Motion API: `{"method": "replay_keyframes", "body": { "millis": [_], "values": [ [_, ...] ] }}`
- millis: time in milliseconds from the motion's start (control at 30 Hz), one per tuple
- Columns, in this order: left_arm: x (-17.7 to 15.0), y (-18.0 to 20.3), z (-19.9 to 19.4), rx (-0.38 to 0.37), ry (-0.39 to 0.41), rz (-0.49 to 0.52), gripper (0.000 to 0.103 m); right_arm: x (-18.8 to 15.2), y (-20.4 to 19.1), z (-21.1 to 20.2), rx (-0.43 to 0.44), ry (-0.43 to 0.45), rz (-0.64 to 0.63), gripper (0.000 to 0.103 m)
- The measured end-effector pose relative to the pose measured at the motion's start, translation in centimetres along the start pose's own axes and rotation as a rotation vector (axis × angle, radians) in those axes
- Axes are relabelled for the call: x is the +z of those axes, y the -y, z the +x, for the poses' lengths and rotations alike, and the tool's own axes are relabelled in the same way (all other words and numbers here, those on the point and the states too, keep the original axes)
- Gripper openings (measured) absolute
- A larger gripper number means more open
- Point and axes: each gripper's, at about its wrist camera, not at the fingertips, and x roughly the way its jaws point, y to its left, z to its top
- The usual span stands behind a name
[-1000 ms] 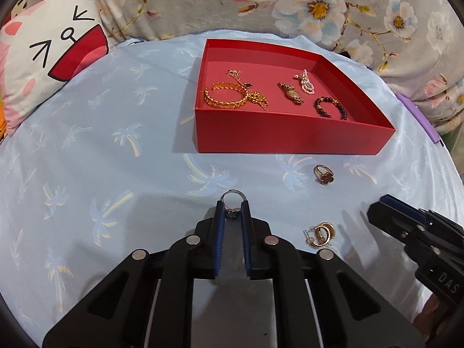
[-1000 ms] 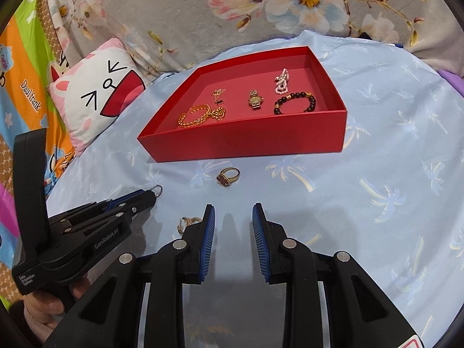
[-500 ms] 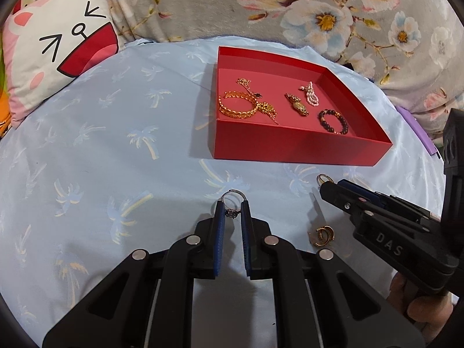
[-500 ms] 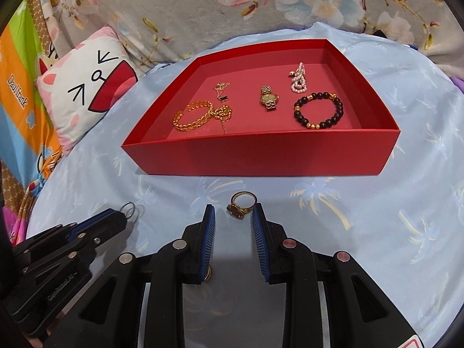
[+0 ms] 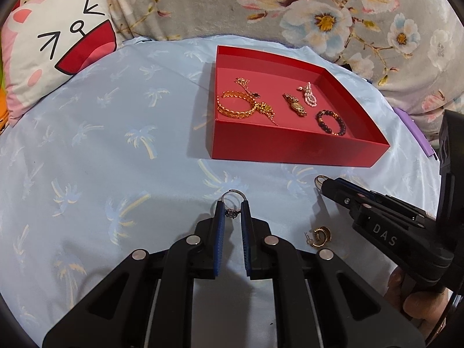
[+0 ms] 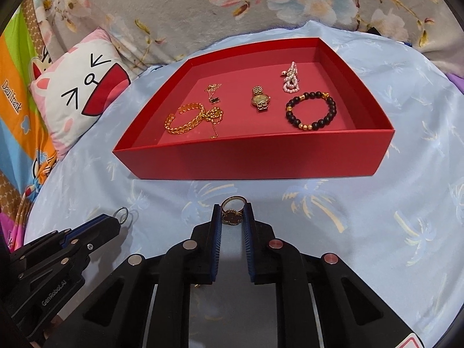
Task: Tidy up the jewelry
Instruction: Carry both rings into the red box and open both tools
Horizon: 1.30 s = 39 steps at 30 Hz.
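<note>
Left gripper (image 5: 232, 213) pinches a thin silver ring (image 5: 233, 197); right gripper (image 6: 233, 217) clamps a gold clover-faced ring (image 6: 233, 216), both apparently bound for the red cardboard tray (image 6: 261, 159) at upper centre.

Palm-print blue sheet (image 5: 101, 159) under red tray (image 5: 290, 148), gold earring (image 5: 319, 236).

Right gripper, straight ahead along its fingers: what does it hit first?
The right gripper, shut on the gold ring, points at the near wall of the red tray. That wall looks first in line; bare blue cloth lies between. Depth is uncertain.
</note>
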Motion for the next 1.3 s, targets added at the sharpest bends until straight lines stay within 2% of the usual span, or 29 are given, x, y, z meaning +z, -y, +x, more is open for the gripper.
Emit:
{"method": "replay_keyframes", "body": {
  "millis": [300, 533, 700, 867, 1100, 1300],
  "values": [
    [1.4, 1.2, -2.0, -0.049, 0.025, 0.011, 0.01, 0.7, 0.6, -5.2, 0.014, 0.1, 0.0, 0.013],
    [5.4, 3.7, -3.3, -0.096, 0.088, 0.064, 0.01, 4.4, 2.2, -7.6, 0.013, 0.183, 0.001, 0.013],
    [9.6, 5.5, -1.4, -0.1, 0.119, 0.093, 0.01, 7.5, 3.6, -6.3, 0.001, 0.193, 0.008, 0.014],
    [13.2, 6.4, 2.8, -0.132, 0.089, 0.072, 0.01, 10.8, 5.1, -2.7, -0.007, 0.154, 0.027, 0.014],
    [15.5, 6.3, 8.1, -0.104, 0.036, 0.044, 0.01, 13.2, 5.5, 2.1, -0.055, 0.105, 0.002, 0.014],
    [15.8, 6.0, 10.4, -0.093, 0.007, 0.039, 0.01, 13.6, 5.8, 4.3, -0.069, 0.072, -0.003, 0.014]
  ]
}}
